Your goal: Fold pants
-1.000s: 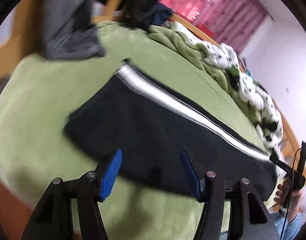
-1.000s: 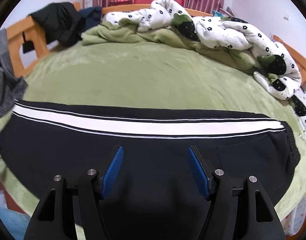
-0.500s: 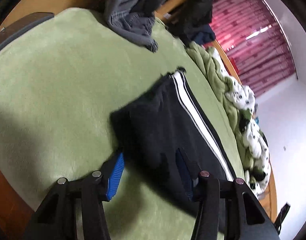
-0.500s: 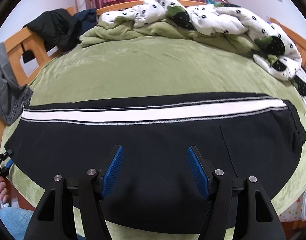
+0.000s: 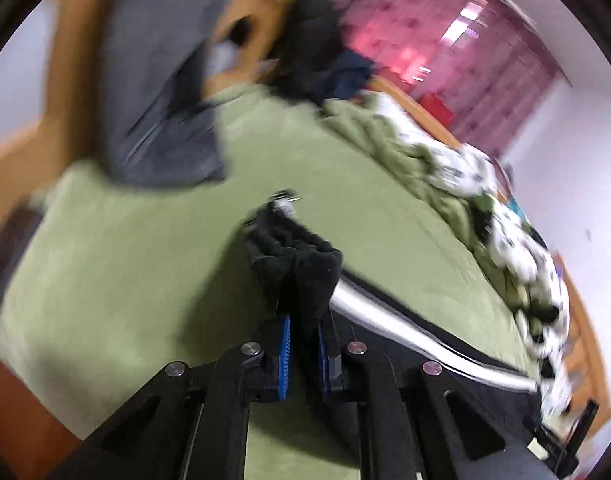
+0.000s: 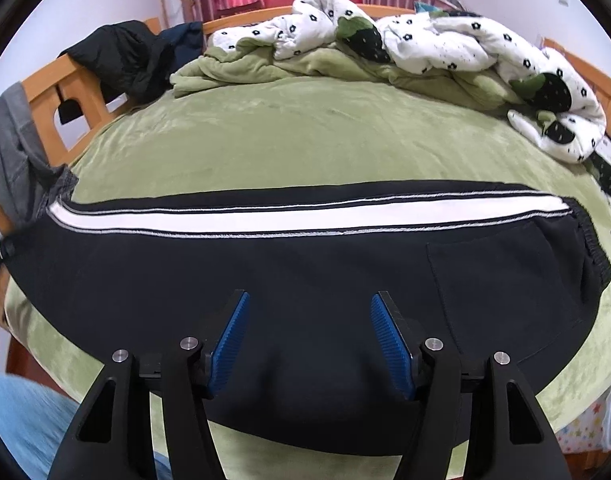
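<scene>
Black pants with a white side stripe lie lengthwise across the green bed, waistband at the right, leg ends at the left. My left gripper is shut on the leg end of the pants, which bunches up between the blue pads and lifts off the bed. My right gripper is open and empty, hovering over the middle of the pants near the front edge.
A crumpled white spotted quilt and a green blanket lie along the far side. A grey garment and dark jackets hang on the wooden bed frame at the left. The person's blue-jeaned leg is at the lower left.
My left gripper has closed on the leg end of the pants and raised it; that view is blurred with motion. My right gripper stays open over the pants.
</scene>
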Demonstrator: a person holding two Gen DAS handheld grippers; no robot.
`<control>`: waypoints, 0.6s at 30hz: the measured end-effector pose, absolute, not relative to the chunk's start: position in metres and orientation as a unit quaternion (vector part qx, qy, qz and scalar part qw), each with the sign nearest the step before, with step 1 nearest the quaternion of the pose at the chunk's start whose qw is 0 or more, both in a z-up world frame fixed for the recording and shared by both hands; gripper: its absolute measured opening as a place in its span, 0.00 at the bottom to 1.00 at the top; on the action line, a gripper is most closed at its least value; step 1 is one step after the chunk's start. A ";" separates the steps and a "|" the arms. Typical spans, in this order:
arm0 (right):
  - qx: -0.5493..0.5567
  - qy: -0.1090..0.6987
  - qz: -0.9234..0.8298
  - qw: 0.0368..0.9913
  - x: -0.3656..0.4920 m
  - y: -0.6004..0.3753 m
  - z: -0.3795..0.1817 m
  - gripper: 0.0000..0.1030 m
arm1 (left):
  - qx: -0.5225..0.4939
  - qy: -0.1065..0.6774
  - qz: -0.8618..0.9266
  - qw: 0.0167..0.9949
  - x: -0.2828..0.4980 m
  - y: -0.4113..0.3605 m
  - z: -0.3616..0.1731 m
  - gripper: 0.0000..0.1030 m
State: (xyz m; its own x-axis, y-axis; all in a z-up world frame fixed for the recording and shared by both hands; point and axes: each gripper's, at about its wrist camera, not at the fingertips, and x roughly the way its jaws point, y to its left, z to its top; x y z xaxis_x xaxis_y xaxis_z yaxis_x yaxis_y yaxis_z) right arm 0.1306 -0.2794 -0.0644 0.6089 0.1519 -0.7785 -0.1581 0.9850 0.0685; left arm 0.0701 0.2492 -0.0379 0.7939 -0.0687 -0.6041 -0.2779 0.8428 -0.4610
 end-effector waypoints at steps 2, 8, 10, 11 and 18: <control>0.000 0.429 0.092 0.898 0.127 -0.288 -0.064 0.61 | -0.242 0.312 0.039 0.918 0.078 0.222 -0.013 0.10; 0.014 0.409 0.089 0.908 0.112 -0.323 -0.064 0.61 | -0.138 0.313 -0.026 0.939 0.106 0.098 0.031 0.09; 0.024 0.398 0.087 0.913 0.104 -0.335 -0.062 0.61 | -0.117 0.322 -0.049 0.938 0.115 0.049 0.024 0.09; 0.029 0.391 0.085 0.916 0.099 -0.342 -0.061 0.61 | -0.122 0.332 -0.061 0.933 0.120 0.030 0.017 0.09; 0.021 0.373 0.037 0.927 0.088 -0.376 -0.068 0.61 | -0.151 0.383 -0.138 0.901 0.119 -0.091 -0.065 0.09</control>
State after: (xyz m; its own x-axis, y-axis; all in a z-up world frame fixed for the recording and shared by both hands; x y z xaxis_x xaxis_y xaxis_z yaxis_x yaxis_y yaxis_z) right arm 0.0883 -0.3764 -0.0679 0.7190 0.0844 -0.6898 -0.0532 0.9964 0.0665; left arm 0.1192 -0.0906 -0.0655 0.6690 -0.3645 -0.6477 0.1331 0.9162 -0.3780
